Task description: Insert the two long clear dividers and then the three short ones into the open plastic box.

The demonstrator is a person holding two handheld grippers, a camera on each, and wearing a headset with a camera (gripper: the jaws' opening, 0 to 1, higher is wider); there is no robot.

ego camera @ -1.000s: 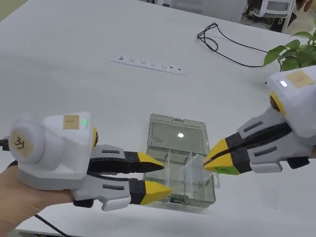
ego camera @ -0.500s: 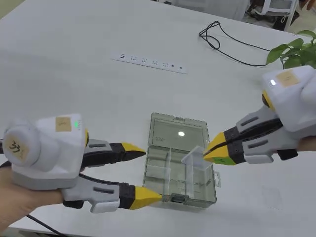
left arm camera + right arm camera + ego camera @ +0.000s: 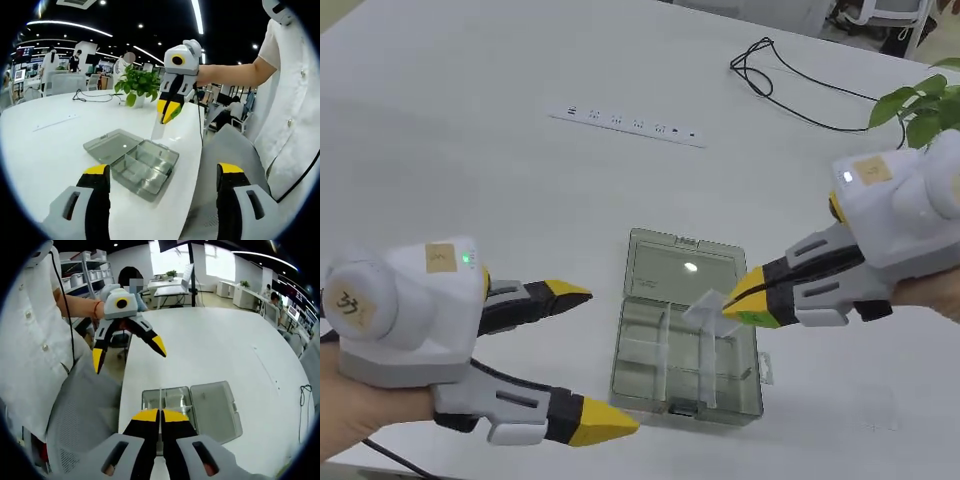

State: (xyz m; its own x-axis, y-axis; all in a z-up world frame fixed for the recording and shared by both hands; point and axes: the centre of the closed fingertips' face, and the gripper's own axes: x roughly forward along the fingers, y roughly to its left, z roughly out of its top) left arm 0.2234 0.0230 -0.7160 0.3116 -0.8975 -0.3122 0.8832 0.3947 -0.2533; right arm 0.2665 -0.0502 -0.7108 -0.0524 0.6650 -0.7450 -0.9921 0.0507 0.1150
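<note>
The open clear plastic box (image 3: 748, 385) lies near the table's front edge, its lid (image 3: 685, 265) folded flat behind it. Clear dividers stand inside it. My right gripper (image 3: 732, 303) is shut on a short clear divider (image 3: 708, 312), which hangs tilted just above the box's right half. The left gripper view shows that divider (image 3: 160, 131) under the right gripper (image 3: 167, 111), over the box (image 3: 145, 160). My left gripper (image 3: 588, 362) stands wide open left of the box, holding nothing. In the right gripper view the divider (image 3: 160, 399) is an edge-on line above my shut jaws, over the box (image 3: 150, 399).
A white power strip (image 3: 630, 125) lies across the table's middle. A black cable (image 3: 790, 85) and a green plant (image 3: 920, 105) are at the far right. The table's front edge runs just below the box.
My left gripper has drawn back leftward from the box and opened wider. The right gripper, still holding the divider, has shifted slightly left over the box.
</note>
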